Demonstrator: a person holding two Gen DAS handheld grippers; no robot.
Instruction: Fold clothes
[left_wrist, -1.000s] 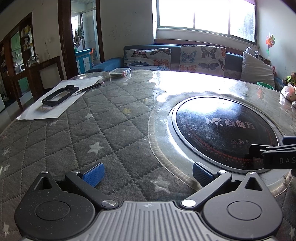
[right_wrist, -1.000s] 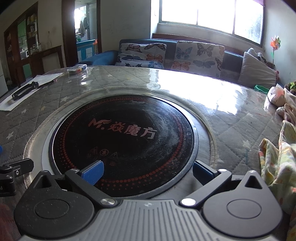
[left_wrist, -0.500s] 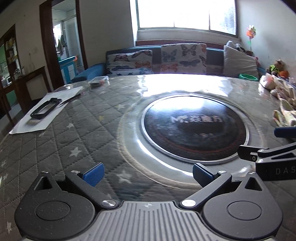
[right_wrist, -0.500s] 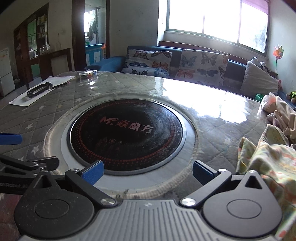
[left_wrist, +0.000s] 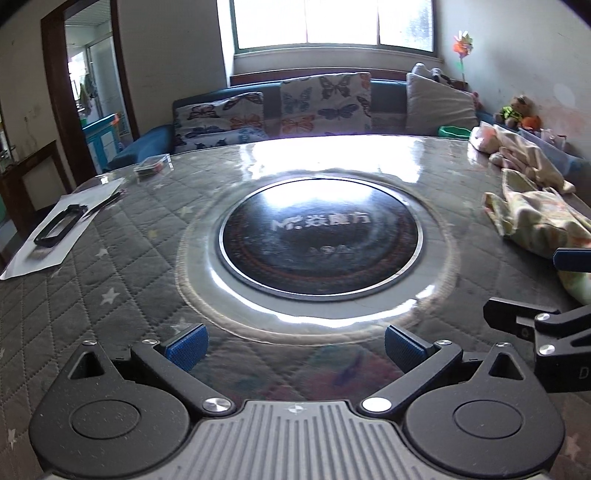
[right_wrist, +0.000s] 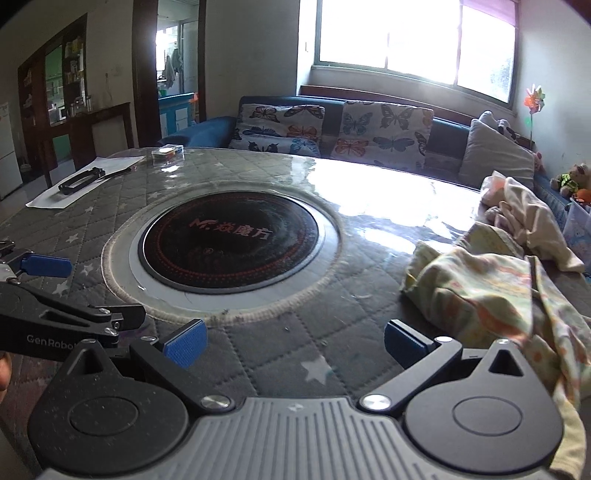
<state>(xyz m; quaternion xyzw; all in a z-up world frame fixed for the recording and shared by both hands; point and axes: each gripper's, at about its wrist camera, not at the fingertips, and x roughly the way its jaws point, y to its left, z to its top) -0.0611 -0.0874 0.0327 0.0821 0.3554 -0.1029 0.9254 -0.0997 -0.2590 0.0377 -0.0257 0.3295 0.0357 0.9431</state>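
A crumpled yellow patterned garment (right_wrist: 491, 288) lies at the table's right side; it also shows in the left wrist view (left_wrist: 539, 221). A pale cream garment (right_wrist: 524, 214) lies behind it, also in the left wrist view (left_wrist: 524, 155). My left gripper (left_wrist: 293, 347) is open and empty above the quilted table near its front edge. My right gripper (right_wrist: 293, 345) is open and empty, just left of the yellow garment. Each gripper shows at the edge of the other's view: the right one (left_wrist: 546, 291), the left one (right_wrist: 55, 291).
A round black induction plate (left_wrist: 321, 240) sits in the table's middle under a clear cover. A white paper with a black handle-shaped tool (left_wrist: 59, 229) lies at the left. A small clear box (left_wrist: 151, 168) stands at the far left. A sofa with butterfly cushions (right_wrist: 332, 125) is behind.
Both grippers have pulled back and turned right. The clothes at the table's right have come further into both views. Both stay open.
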